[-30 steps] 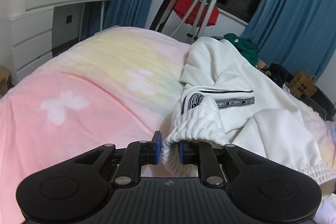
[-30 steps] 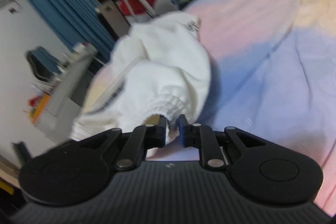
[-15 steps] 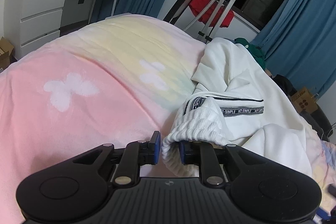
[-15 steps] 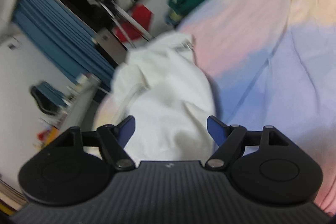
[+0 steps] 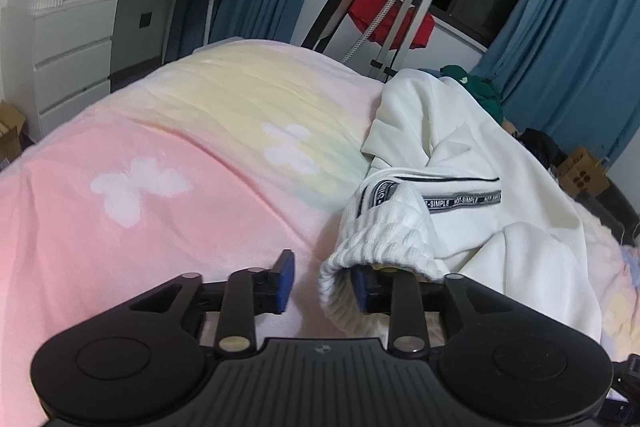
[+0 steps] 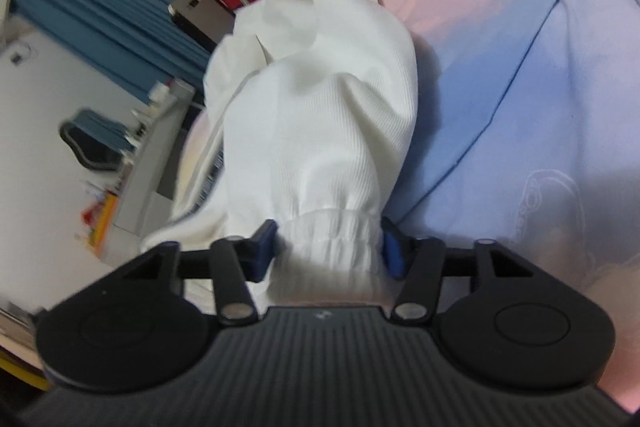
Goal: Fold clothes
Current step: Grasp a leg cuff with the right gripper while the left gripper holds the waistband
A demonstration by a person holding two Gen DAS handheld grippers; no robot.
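A white garment with a black lettered stripe lies crumpled on the pastel bedspread. My left gripper is open; a ribbed white cuff rests against its right finger, the left finger stands apart. In the right wrist view the same white garment lies on the bed, and its elastic cuff sits between the open jaws of my right gripper, with a small gap on each side.
A white dresser stands at the left. A drying rack with a red cloth and blue curtains are behind the bed. A green garment lies at the far edge, a cardboard box on the right.
My left gripper has opened and let go of the ribbed cuff. My right gripper opened half a second ago and now straddles the elastic cuff, having moved closer over it.
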